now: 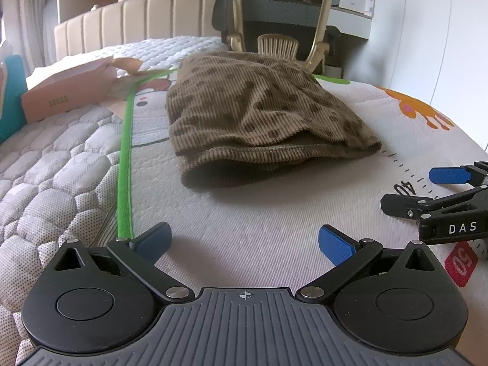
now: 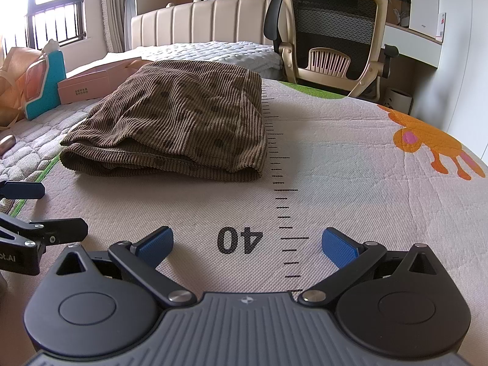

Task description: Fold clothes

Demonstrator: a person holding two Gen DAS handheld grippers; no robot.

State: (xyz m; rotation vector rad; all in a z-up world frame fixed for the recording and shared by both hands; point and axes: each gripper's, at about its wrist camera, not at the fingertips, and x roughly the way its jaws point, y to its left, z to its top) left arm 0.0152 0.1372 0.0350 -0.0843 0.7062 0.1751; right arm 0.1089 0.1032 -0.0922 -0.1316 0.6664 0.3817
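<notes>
A brown corduroy garment with dark spots (image 1: 253, 116) lies folded in layers on a printed mat (image 1: 259, 219) on the bed; it also shows in the right wrist view (image 2: 177, 125). My left gripper (image 1: 244, 242) is open and empty, low over the mat, a short way in front of the garment's near edge. My right gripper (image 2: 247, 244) is open and empty over the mat's "40" ruler mark, to the right of the garment. Each gripper shows at the edge of the other's view, the right gripper (image 1: 427, 189) and the left gripper (image 2: 52, 210).
A pink cardboard box (image 1: 67, 91) and a teal object (image 1: 10, 97) lie on the quilted mattress at left. An office chair (image 2: 332, 30) stands beyond the bed's far side. The padded headboard (image 2: 198, 21) is at the back. The mat's green border (image 1: 125, 164) runs left of the garment.
</notes>
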